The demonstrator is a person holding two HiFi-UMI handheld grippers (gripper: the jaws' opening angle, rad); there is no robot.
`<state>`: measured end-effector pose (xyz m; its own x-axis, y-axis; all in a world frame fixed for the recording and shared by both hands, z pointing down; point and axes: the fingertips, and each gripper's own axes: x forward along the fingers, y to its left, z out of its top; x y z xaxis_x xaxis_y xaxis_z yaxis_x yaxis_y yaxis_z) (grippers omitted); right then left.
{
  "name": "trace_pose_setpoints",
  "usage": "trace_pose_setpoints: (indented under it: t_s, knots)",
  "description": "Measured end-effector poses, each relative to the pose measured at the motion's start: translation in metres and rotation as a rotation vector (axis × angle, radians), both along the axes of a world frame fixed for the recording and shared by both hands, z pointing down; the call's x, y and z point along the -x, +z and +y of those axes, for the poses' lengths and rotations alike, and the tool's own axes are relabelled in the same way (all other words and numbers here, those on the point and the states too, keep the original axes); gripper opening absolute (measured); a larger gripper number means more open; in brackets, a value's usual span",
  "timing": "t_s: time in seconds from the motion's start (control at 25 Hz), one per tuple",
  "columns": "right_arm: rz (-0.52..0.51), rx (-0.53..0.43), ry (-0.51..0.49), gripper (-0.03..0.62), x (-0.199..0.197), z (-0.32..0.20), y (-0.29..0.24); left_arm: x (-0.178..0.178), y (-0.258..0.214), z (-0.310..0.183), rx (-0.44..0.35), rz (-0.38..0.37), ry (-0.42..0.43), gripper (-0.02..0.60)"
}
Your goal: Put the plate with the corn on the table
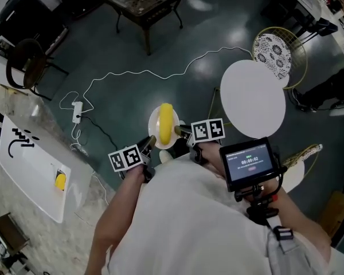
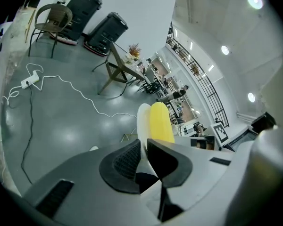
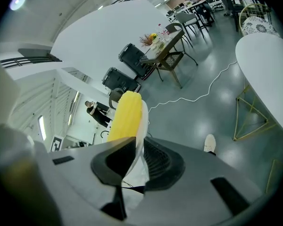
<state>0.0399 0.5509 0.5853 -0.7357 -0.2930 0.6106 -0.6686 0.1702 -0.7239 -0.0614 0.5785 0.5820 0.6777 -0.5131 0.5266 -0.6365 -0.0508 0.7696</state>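
A small round white plate [image 1: 154, 125] carrying a yellow corn cob [image 1: 166, 122] was held in the air over the grey floor [image 1: 132, 96], close in front of the person. The left gripper [image 1: 149, 144] had its jaws drawn narrow on the plate's left rim. In the left gripper view the plate [image 2: 142, 120] stood edge-on between the dark pads, with the cob [image 2: 160, 123] lying along its top. The right gripper [image 1: 181, 132] pinched the opposite rim in the same manner. Its own view showed the thin white plate [image 3: 143, 126] clamped between the jaws and the cob [image 3: 125, 116] beside it.

The round white table [image 1: 253, 98] stood near to the right, apart from the plate. The plate seemed to hang lower than the tabletop, though the steep head view made that hard to judge. A white cable [image 1: 143, 73] snaked across the floor beyond.
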Motion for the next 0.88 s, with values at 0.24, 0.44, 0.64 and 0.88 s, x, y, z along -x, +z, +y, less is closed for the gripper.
trace_pose_setpoints:
  t_s: [0.24, 0.44, 0.64, 0.88]
  knots:
    - [-0.009, 0.028, -0.018, 0.055, 0.003, -0.058, 0.005, 0.002, 0.003, -0.055, 0.022, -0.006, -0.018, 0.054]
    - [-0.027, 0.018, -0.037, 0.055, 0.004, -0.095, 0.003, 0.001, 0.002, -0.088, 0.020, -0.016, -0.043, 0.054]
    - [-0.033, 0.020, -0.051, 0.055, -0.003, -0.139, 0.005, -0.005, 0.002, -0.132, 0.023, -0.036, -0.049, 0.054]
    - [-0.031, 0.017, -0.073, 0.055, -0.013, -0.192, 0.009, -0.016, 0.006, -0.182, 0.023, -0.037, -0.070, 0.054]
